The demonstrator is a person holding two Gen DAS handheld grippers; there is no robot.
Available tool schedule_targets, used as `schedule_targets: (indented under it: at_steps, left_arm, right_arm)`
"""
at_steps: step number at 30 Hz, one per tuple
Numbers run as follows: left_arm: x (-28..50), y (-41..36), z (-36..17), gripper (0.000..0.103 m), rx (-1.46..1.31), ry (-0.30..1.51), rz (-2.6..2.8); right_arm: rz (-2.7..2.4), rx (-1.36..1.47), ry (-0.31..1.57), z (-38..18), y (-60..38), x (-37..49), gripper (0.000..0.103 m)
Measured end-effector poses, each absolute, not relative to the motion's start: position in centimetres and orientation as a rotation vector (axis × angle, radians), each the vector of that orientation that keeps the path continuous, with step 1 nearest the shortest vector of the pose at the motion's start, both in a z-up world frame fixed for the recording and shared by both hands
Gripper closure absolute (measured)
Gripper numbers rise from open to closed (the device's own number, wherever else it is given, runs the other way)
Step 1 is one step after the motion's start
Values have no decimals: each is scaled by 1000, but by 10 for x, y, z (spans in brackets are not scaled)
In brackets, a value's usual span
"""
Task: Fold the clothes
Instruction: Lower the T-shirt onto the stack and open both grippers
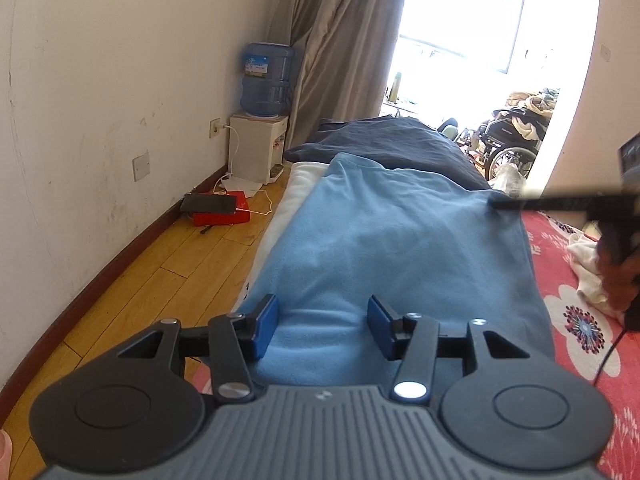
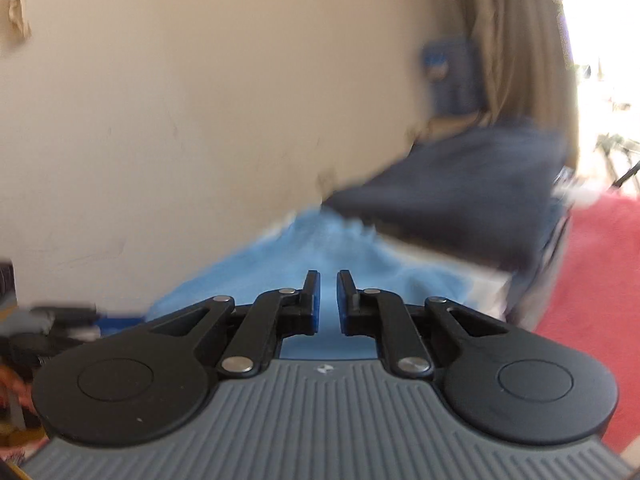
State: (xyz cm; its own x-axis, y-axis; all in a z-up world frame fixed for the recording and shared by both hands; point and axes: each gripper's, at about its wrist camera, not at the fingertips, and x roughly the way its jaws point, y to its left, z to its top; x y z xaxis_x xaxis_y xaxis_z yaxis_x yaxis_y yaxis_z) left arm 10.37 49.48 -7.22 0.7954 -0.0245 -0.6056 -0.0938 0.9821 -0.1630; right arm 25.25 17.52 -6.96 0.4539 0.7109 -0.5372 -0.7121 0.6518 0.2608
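Note:
A light blue fleece garment (image 1: 384,240) lies flat along the bed's left side. My left gripper (image 1: 323,322) is open just above its near end, blue pads apart, holding nothing. The right gripper reaches in from the right in the left wrist view, its tip (image 1: 496,202) at the garment's far right corner. In the blurred right wrist view my right gripper (image 2: 328,292) hovers over the blue garment (image 2: 320,248), jaws a narrow gap apart with nothing seen between them. A dark navy garment (image 1: 384,140) lies beyond it, also in the right wrist view (image 2: 460,192).
A red floral bedspread (image 1: 576,320) covers the bed on the right, with white cloth (image 1: 588,272) on it. Wood floor (image 1: 168,272), a red box (image 1: 220,212), a water dispenser (image 1: 260,120) and wall stand left. A wheelchair (image 1: 512,140) is far right.

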Motion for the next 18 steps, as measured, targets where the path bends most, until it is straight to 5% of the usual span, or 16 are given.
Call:
schedule_targets:
  at_steps: [4, 13, 18]
  left_arm:
    - [102, 496, -72, 51, -192, 650, 26]
    - [102, 502, -77, 51, -251, 643, 41]
    - [104, 505, -77, 50, -279, 652, 49]
  right_arm:
    - [769, 8, 765, -94, 152, 257, 99]
    - [937, 102, 668, -68, 175, 218, 94]
    - [880, 182, 694, -107, 156, 136, 93]
